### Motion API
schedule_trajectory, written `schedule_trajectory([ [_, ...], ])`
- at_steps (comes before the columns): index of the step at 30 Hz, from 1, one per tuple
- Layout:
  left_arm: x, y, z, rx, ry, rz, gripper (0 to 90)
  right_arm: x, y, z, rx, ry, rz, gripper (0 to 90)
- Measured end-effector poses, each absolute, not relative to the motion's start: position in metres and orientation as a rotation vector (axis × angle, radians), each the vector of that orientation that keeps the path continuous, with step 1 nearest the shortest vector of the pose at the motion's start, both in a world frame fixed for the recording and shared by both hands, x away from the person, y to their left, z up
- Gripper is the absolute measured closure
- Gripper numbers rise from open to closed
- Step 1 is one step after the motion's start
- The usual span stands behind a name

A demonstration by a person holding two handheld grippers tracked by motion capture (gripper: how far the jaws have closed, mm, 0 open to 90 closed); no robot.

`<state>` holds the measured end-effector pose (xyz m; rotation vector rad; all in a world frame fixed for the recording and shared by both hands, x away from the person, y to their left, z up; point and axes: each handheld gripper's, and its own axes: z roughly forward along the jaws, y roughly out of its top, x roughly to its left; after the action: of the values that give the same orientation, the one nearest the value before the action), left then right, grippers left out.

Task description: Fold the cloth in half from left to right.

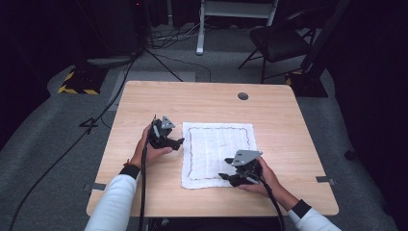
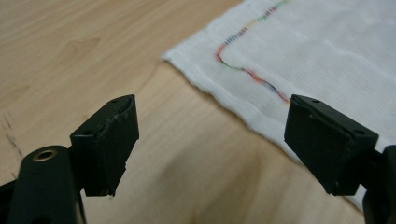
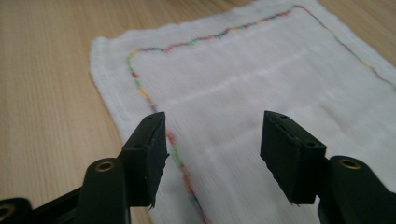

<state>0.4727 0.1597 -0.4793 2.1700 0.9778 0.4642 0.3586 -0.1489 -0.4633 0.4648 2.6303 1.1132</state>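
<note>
A flat white cloth with a wiggly rainbow stitched line near its edge [image 1: 219, 154] lies spread out in the middle of the pale wooden table [image 1: 144, 101].

At the left of the high view, the left gripper [image 1: 179, 141] sits at the cloth's left edge, near the top left corner. Its jaws are wide apart and hold nothing. In the left gripper view, one jaw is over bare wood and the other is over the cloth's edge.

Lower and to the right in the high view, the right gripper [image 1: 224, 176] is above the cloth's bottom edge. Its jaws are spread wide too, with nothing between them.

The job looks like picking up the cloth to fold it. To do it well, each gripper should go low, put one jaw under the edge, and pinch close to a corner. Both should lift together so the cloth does not bunch up.
</note>
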Motion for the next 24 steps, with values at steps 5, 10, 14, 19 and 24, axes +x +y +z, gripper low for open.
schedule_trajectory([
  [5,0.500,0.151,-0.482,2.140,1.011,0.474,18.2,0.355,-0.119,-0.468,0.364,2.663,1.125,46.0],
  [10,0.524,0.146,-0.489,2.100,1.086,0.463,18.2,0.354,-0.099,-0.473,0.317,2.689,1.151,46.9],
  [14,0.535,0.143,-0.498,2.098,1.133,0.475,19.1,0.348,-0.079,-0.478,0.263,2.718,1.163,45.6],
  [19,0.539,0.137,-0.501,2.099,1.129,0.436,19.1,0.344,-0.056,-0.486,0.234,2.757,1.164,44.0],
  [24,0.538,0.129,-0.502,2.147,1.088,0.407,19.5,0.339,-0.045,-0.489,0.206,2.767,1.140,43.0],
])
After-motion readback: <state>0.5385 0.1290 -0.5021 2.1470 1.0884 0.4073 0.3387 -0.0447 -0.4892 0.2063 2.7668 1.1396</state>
